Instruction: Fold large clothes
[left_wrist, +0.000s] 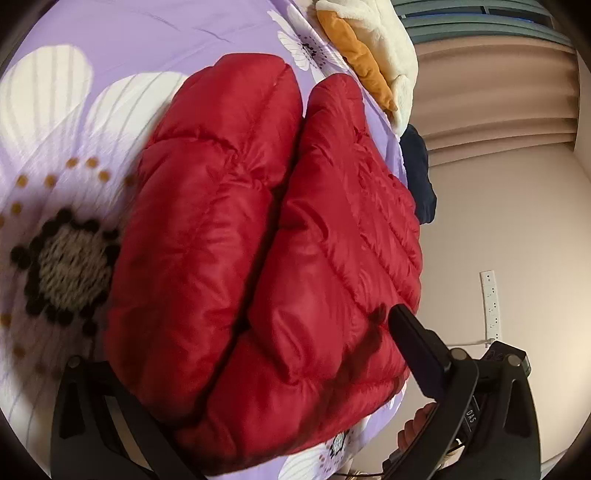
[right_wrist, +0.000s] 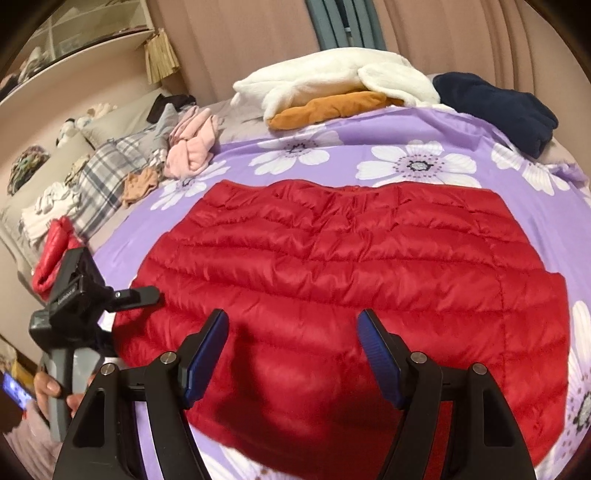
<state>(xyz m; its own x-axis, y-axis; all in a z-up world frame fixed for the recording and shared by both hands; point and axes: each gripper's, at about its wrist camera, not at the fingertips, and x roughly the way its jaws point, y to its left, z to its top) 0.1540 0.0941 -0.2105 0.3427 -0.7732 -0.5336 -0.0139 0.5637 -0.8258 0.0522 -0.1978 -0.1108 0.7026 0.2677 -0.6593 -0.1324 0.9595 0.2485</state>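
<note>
Two grippers over one red down jacket (right_wrist: 351, 277), spread flat on the lilac flowered bedcover (right_wrist: 443, 125).
Right gripper (right_wrist: 293, 354) hangs spread and empty above the near hem, probably lining up a fold; left gripper (right_wrist: 122, 295) (one finger visible, state unclear) sits at the jacket's left edge.

Right tongs (right_wrist: 293, 345) agape; left tongs (right_wrist: 147, 295) leftward.

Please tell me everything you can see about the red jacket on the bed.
The red jacket is a shiny, puffy quilted garment with stitched horizontal channels. It lies flat on the purple flowered bedsheet, already folded into a broad panel; the left wrist view shows two padded halves meeting along a crease. The right gripper hovers open above its near edge. Whether the left gripper touches it is unclear.
</note>
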